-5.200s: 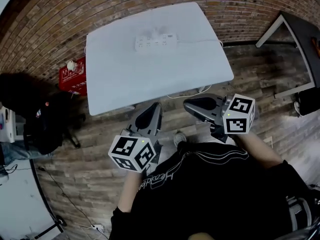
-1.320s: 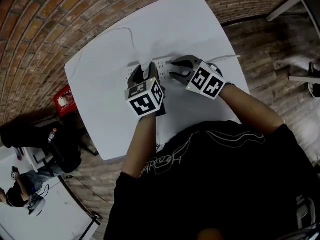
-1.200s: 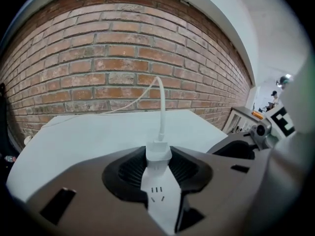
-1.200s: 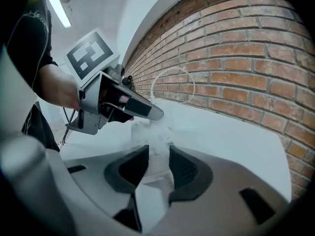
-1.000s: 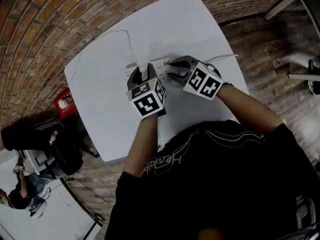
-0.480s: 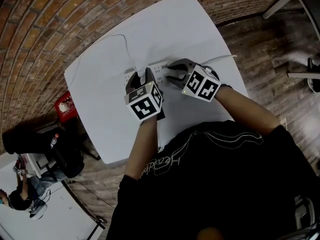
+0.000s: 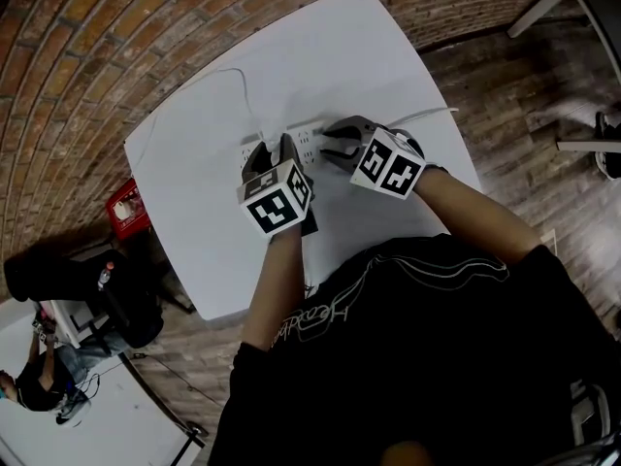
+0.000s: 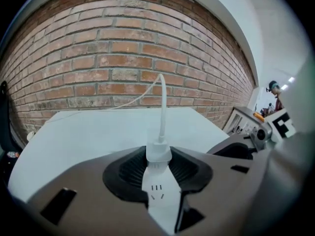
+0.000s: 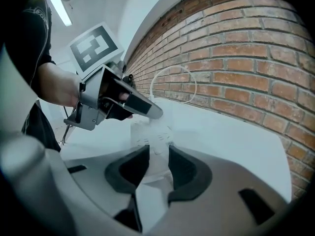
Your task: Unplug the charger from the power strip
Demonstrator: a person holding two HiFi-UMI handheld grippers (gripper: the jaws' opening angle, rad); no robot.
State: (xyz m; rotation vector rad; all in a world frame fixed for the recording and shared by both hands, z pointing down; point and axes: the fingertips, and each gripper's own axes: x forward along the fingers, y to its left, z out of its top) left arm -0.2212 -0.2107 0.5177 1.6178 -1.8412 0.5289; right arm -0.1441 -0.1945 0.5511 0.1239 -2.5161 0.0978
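Evidently the pull is not yet made: the small white charger block (image 8: 158,154) looks still seated in the long white plastic power strip (image 7: 310,142) at twelve o'clock on the white surface (image 7: 369,56). The left hand-held gripper (image 7: 273,149) clamps it, tilted down; the right hand-held gripper (image 9: 158,154), from three o'clock, pinches the strip's end.

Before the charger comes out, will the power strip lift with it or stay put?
The power strip looks like a slim, light plastic bar lying loose on the table, so alone it would probably lift or slide. It seems rigid, and the right gripper clamps it, which should hold it down.
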